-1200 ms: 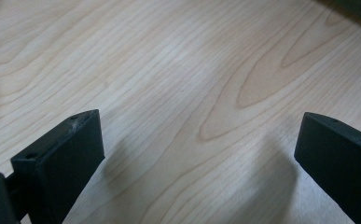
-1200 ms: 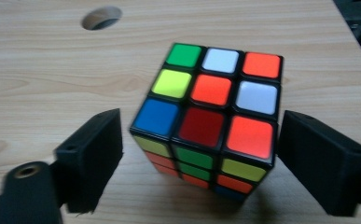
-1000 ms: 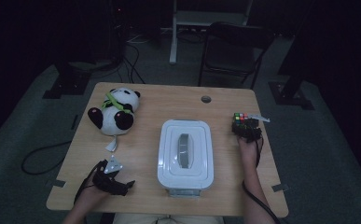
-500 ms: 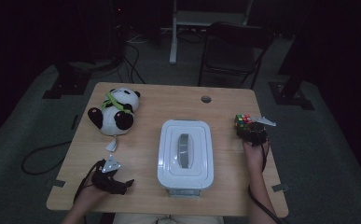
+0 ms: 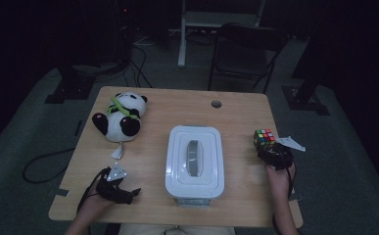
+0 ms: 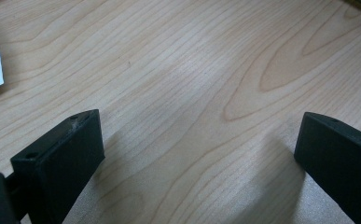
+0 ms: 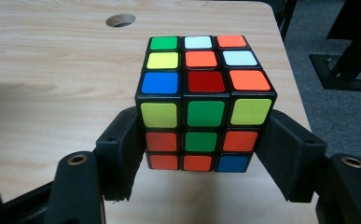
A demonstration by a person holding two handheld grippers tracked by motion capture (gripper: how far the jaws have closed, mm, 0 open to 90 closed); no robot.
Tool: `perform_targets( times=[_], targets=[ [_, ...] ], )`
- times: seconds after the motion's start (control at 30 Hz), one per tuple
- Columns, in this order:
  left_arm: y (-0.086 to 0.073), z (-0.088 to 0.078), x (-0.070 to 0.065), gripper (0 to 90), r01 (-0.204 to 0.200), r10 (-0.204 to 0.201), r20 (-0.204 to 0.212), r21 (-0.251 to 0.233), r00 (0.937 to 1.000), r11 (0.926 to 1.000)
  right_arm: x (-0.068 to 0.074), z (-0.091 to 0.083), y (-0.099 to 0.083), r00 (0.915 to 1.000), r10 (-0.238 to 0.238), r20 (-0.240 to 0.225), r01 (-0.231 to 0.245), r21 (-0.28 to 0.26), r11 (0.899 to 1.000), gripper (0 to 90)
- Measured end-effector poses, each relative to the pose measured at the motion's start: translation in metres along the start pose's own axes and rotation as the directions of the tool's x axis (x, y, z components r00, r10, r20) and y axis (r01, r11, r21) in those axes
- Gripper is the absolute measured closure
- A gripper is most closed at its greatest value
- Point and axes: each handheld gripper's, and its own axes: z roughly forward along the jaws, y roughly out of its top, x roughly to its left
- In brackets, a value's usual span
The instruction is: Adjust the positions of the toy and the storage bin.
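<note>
The wooden table [image 5: 153, 105] carries 3 things, and the white lidded box [image 5: 194, 160] at its middle serves here as the landmark. To the left of the box and farther from the person lies the panda plush toy [image 5: 119, 116], well apart from it. To the right of the box, near the table's right edge, is the puzzle cube [image 7: 205, 100], the smallest of the 3.

The right gripper [image 5: 269, 149] grasps this cube: in the right gripper view its 2 black jaws press on the lower part of the cube's 2 sides, and the cube seems lifted a little above the wood. The left gripper [image 5: 123, 192] rests on the table to the left of the box, near the person's edge; its jaws stand wide apart with only bare wood between them, so it is released and holds nothing.

The step in hand is, by judgement, the carrying of the cube. The lid is on the box, so if the cube is meant for the box, the next move probably calls for the free left gripper to take off the lid.
</note>
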Motion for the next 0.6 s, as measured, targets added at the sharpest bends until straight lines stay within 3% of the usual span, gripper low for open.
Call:
perform_targets(
  times=[0.17, 0.23, 0.6],
  targets=[
    [0.000, 0.000, 0.000, 2.0, 0.002, -0.002, -0.003, 0.001, 1.0000, 1.0000, 0.004, -0.021, -0.018, 0.9994, -0.004, -0.035, 0.004, -0.011, 1.000, 34.3],
    [0.000, 0.000, 0.001, 2.0, 0.019, -0.019, -0.013, -0.002, 0.9997, 0.9998, 0.005, -0.027, -0.026, 0.9993, -0.013, -0.034, 0.013, -0.003, 1.000, 34.3],
    [0.000, 0.000, 0.001, 2.0, 0.017, -0.017, -0.011, -0.002, 0.9998, 0.9999, -0.001, -0.068, -0.063, 0.9995, -0.031, -0.010, 0.031, 0.024, 0.999, 34.2]
  ],
)
